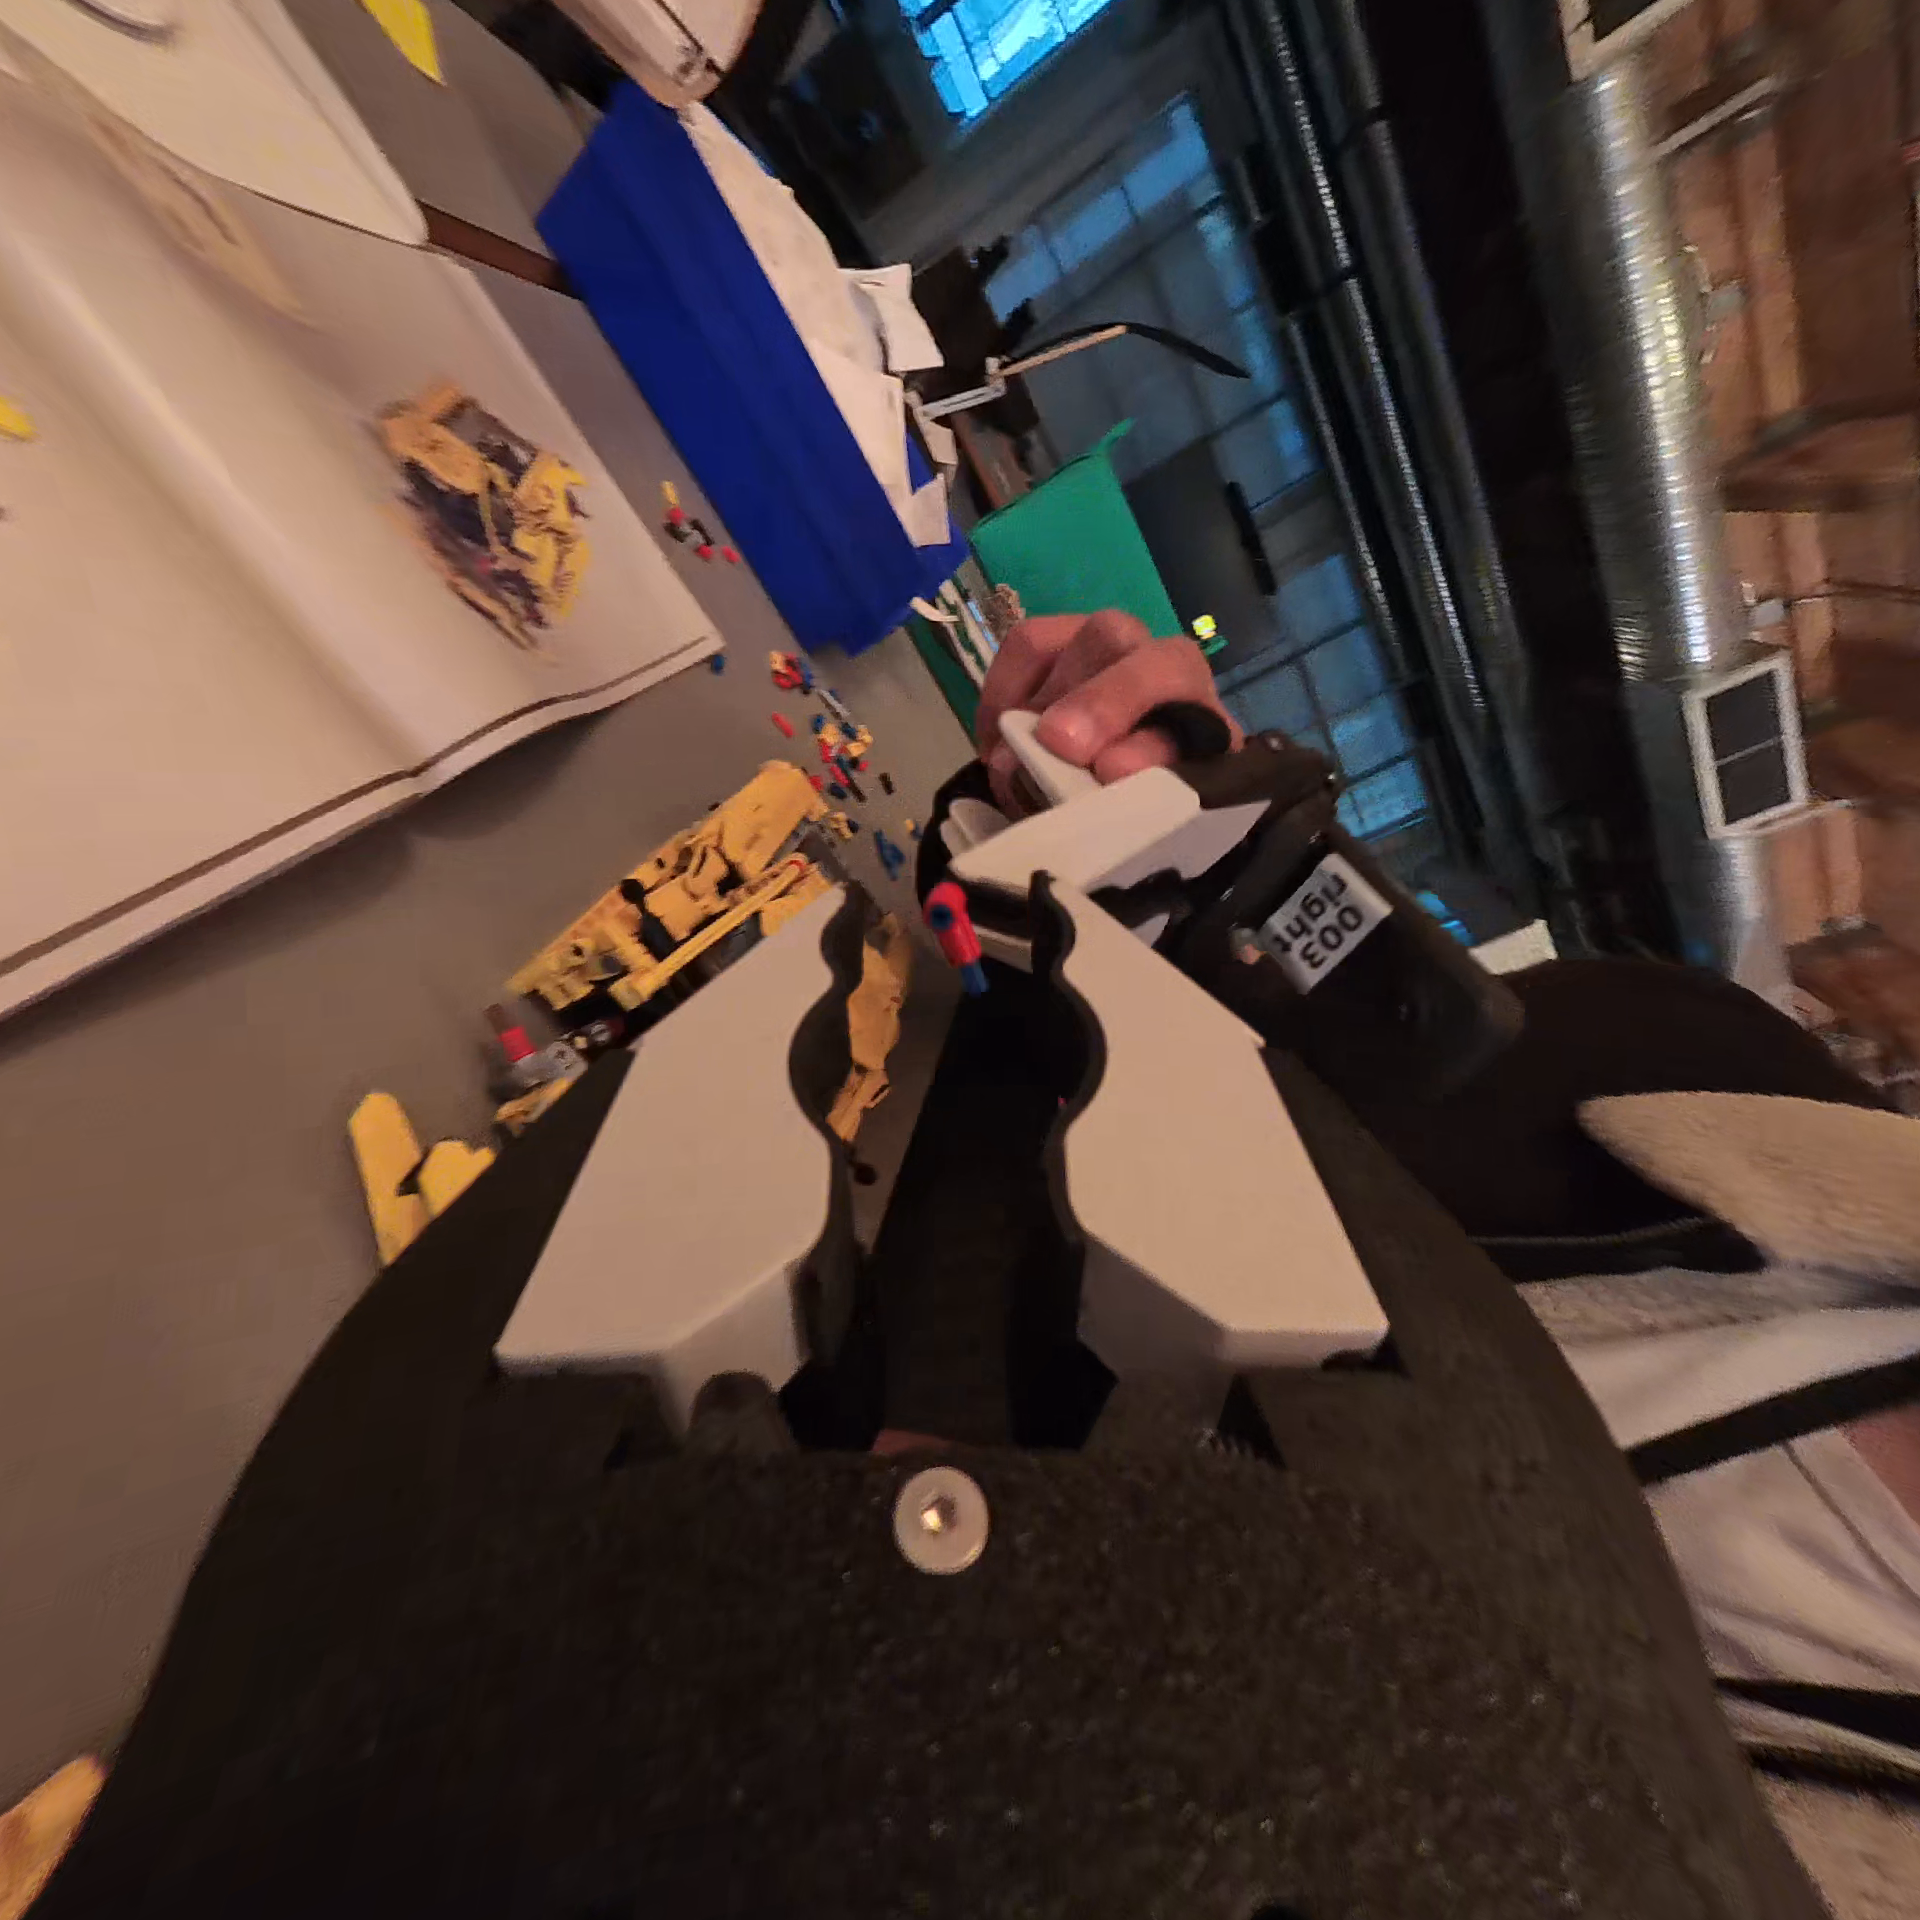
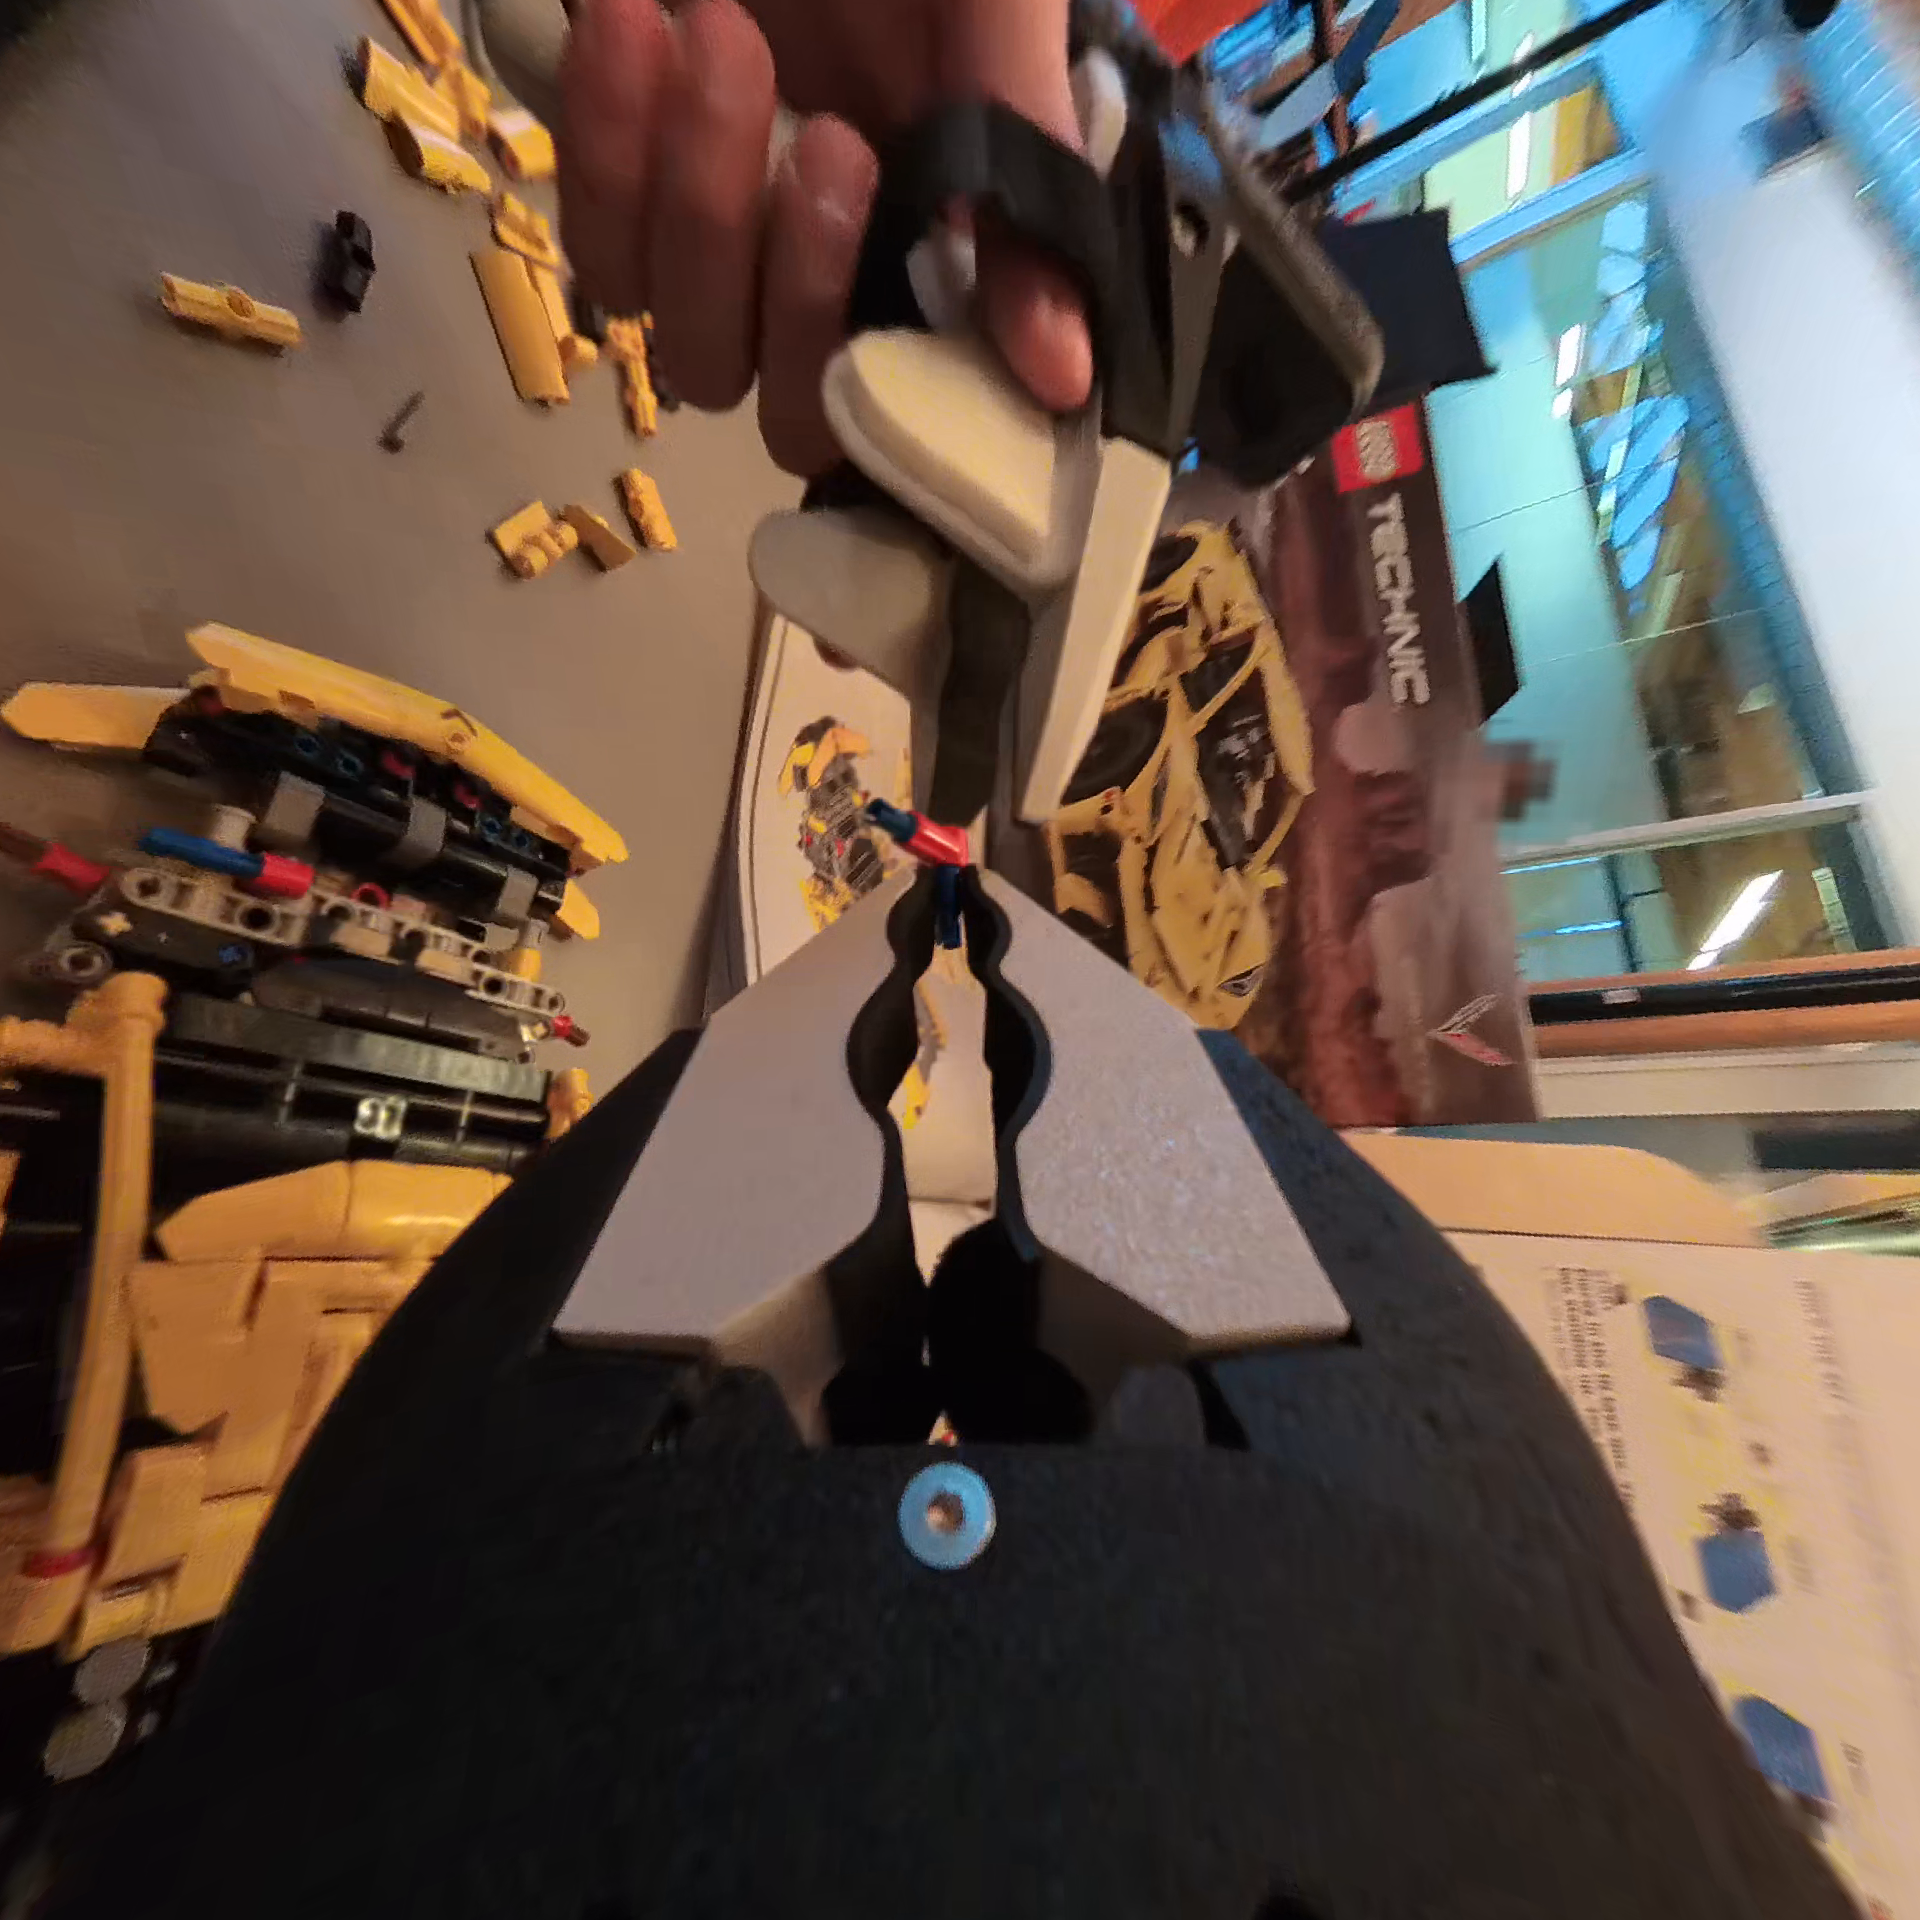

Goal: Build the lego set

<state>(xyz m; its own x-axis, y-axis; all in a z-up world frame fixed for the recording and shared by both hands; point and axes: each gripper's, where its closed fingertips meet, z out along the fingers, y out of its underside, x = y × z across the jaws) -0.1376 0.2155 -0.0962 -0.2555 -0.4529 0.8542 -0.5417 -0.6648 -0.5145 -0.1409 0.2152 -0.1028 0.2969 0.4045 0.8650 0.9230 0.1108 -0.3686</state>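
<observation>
My right gripper (image 2: 940, 883) is shut on the blue pin (image 2: 948, 914) of a small red connector (image 2: 935, 836) and holds it in the air. In the left wrist view the red connector (image 1: 951, 930) sits between the tips of my left gripper (image 1: 945, 894), whose jaws stand apart around it without closing. My left gripper also shows in the right wrist view (image 2: 992, 816), pointing down at the connector. The half-built yellow car (image 2: 260, 935) lies on the grey table to the left; it also shows in the left wrist view (image 1: 675, 914).
Loose yellow parts (image 2: 540, 312) and small red and blue pieces (image 1: 831, 727) lie scattered on the table. An open instruction booklet (image 1: 312, 520) and the set's box (image 2: 1299, 779) stand nearby. A blue bin (image 1: 727, 343) sits at the table's far side.
</observation>
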